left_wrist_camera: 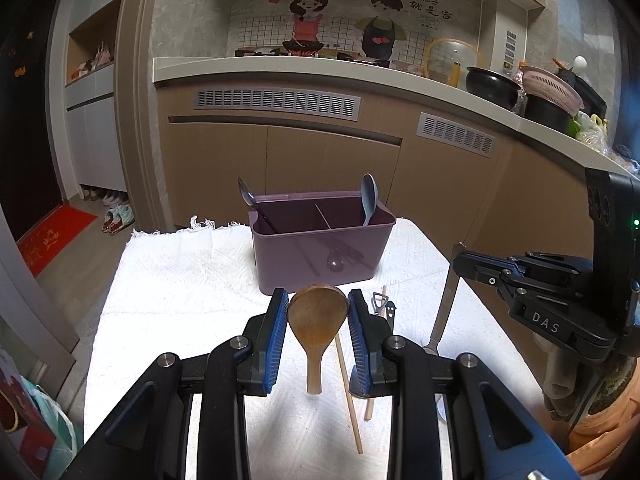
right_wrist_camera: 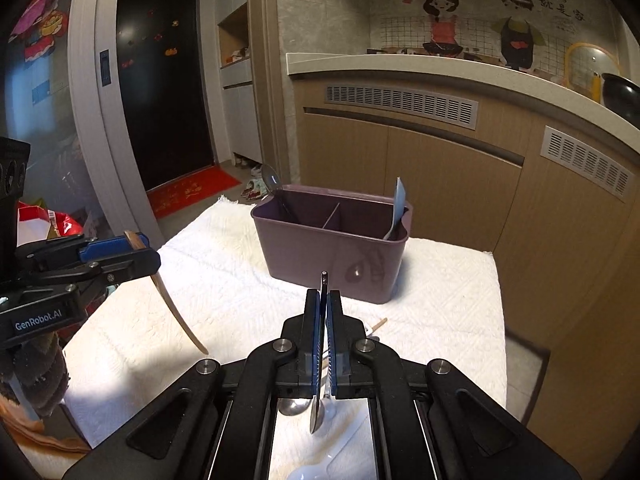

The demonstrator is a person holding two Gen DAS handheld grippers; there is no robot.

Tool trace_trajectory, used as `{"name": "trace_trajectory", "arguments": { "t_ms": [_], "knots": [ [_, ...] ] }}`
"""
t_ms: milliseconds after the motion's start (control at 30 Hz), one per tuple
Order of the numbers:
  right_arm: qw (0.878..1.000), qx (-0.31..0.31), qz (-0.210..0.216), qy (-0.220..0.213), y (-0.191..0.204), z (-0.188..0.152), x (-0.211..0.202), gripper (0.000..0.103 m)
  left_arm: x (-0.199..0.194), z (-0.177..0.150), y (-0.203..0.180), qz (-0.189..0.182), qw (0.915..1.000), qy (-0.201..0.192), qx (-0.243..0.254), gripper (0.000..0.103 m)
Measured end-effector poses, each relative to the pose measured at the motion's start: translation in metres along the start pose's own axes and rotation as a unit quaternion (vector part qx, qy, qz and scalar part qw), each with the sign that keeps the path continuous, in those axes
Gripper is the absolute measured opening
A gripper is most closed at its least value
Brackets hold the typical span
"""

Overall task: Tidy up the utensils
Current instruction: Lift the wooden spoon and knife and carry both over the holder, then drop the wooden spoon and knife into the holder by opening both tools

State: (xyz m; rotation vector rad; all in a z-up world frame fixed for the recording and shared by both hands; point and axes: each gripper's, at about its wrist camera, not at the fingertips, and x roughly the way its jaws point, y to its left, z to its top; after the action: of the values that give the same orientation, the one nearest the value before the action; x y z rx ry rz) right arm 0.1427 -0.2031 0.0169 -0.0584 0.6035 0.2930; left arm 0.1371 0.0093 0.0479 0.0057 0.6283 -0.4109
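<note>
My left gripper is shut on a wooden rice paddle, gripped across its bowl with the handle hanging down above the table. It shows from the side in the right wrist view. My right gripper is shut on a metal utensil, held on edge with its bowl end hanging down; it also shows in the left wrist view. A purple divided utensil caddy stands ahead on the white cloth, holding a metal spoon on the left and a grey-blue spoon on the right.
Wooden chopsticks and a small peeler lie on the white cloth under my left gripper. A metal spoon and a white spoon lie under my right gripper. Kitchen cabinets stand behind the table.
</note>
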Motion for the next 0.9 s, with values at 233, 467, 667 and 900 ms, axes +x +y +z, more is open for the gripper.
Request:
{"name": "trace_trajectory", "arguments": {
  "t_ms": [233,467,667,900],
  "knots": [
    [1.0,-0.007,-0.005,-0.025,0.0,0.006,-0.016,0.003,-0.007,0.007,-0.005,0.006,0.9998,-0.014,0.008,0.027],
    [0.998,-0.022,-0.013,-0.054,0.003,0.024,-0.031,0.003,-0.015,0.037,-0.011,0.014,0.9984,-0.049,0.024,0.027],
    [0.991,-0.041,-0.034,-0.12,0.001,0.078,-0.052,0.003,-0.014,0.096,-0.014,0.025,0.994,-0.1,0.038,0.027],
    [0.982,-0.063,-0.061,-0.168,-0.002,0.146,-0.039,0.003,0.012,0.157,-0.017,0.014,0.9905,-0.13,0.043,0.027]
  ]
}}
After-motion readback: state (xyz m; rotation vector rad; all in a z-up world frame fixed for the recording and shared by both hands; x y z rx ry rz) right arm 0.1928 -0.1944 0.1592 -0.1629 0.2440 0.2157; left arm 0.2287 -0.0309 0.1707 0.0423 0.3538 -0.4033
